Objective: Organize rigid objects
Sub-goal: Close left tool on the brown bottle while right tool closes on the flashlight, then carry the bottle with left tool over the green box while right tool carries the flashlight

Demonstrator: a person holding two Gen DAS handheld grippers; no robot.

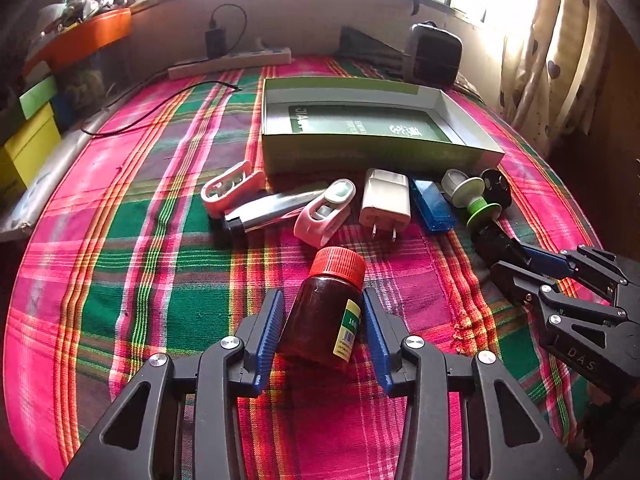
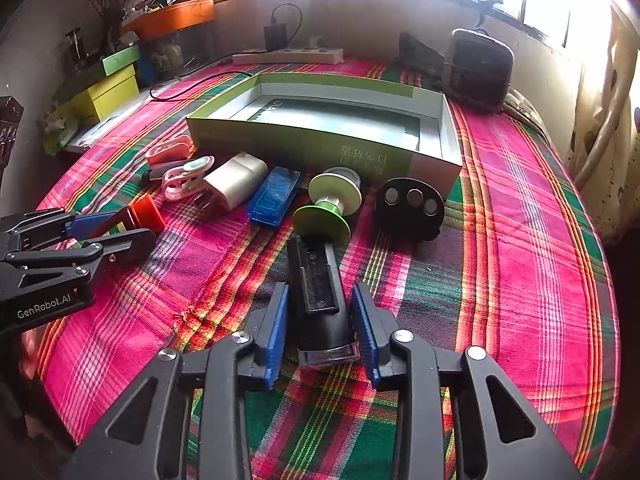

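A brown bottle (image 1: 320, 316) with a red cap and green label lies on the plaid cloth, and my left gripper (image 1: 322, 296) is shut on its body with a blue pad on each side. The right wrist view shows that left gripper (image 2: 116, 228) at the left edge with the bottle's red cap (image 2: 146, 212) sticking out. My right gripper (image 2: 320, 288) is shut on a black oblong device (image 2: 320, 292) with a clear end; its far tip touches a green spool (image 2: 328, 208). An open green box (image 2: 304, 140) lies just behind the row of objects.
In front of the box (image 1: 380, 152) lie two pink clips (image 1: 324, 216), a silver tube (image 1: 272, 208), a white charger (image 1: 384, 200), a blue plastic stick (image 1: 434, 208) and a black oval disc holder (image 2: 412, 204). A power strip (image 1: 232, 62) and a dark heater (image 2: 478, 68) stand at the back.
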